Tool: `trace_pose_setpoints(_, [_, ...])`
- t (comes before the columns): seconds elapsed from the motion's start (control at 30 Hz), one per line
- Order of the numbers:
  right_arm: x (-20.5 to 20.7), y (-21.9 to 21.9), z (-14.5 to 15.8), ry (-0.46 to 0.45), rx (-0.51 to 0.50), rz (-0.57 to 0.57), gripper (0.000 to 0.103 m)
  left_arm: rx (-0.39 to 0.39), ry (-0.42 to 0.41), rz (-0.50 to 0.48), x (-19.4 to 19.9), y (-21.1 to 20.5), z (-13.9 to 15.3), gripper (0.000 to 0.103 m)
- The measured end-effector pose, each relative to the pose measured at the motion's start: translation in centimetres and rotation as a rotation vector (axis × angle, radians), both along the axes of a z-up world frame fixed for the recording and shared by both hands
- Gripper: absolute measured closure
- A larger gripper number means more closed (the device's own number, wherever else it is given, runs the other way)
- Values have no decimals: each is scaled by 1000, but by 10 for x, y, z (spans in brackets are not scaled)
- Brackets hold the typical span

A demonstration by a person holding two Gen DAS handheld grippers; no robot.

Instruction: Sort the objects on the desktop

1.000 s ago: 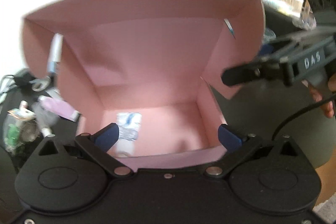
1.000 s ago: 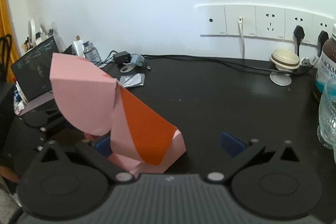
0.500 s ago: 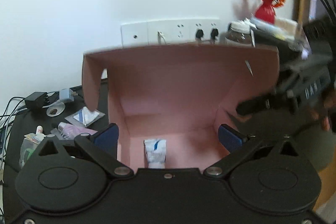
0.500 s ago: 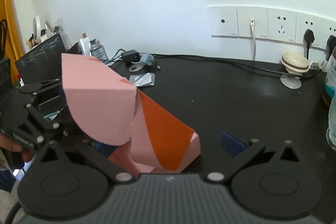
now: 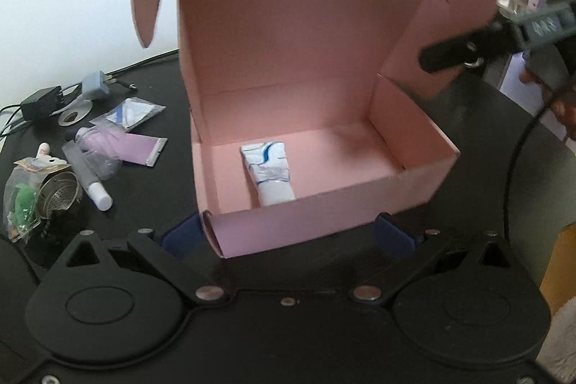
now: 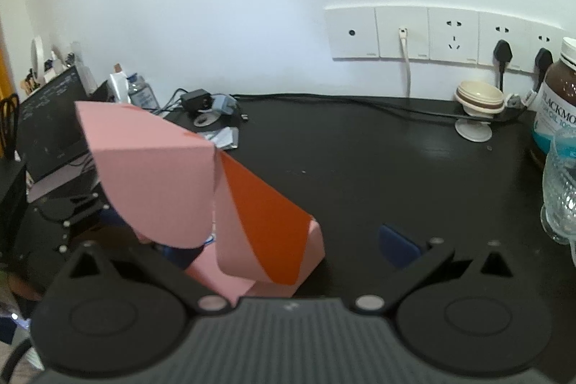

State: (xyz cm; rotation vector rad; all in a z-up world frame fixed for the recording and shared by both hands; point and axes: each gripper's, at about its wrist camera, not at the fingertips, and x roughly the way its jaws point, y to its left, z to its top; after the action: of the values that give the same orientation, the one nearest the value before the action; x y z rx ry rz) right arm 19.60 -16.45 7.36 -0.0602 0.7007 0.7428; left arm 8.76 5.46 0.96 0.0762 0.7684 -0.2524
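Both grippers (image 5: 288, 234) (image 6: 298, 245) gape wide; pink box (image 5: 324, 146) between.

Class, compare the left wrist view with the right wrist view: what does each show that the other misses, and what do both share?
Only the left wrist view shows the box interior with the white tube lying inside, plus the purple tube and metal strainer beside it. Only the right wrist view shows the wall sockets, cream bowl and brown supplement bottle. Both show the pink box on the black desk.
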Motion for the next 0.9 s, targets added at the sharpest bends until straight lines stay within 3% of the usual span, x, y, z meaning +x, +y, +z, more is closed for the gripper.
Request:
trace_pose_setpoints(0.33, [28,0,2,-14,-16,-55,1,-37,-4,-20,-3,-20,6,0])
trace_pose_setpoints(0.57, [29,-4,6,-24,-29,-11,1,-21,-133,24,-4,-17,34,0])
trace_pose_setpoints(0.7, [23,-7,7,-32,-61,30,1,9,-218,-12,-5,-27,45,0])
trace_pose_setpoints(0.9, [12,-3,7,-52,-106,122,1,16,-221,-7,7,-32,46,0])
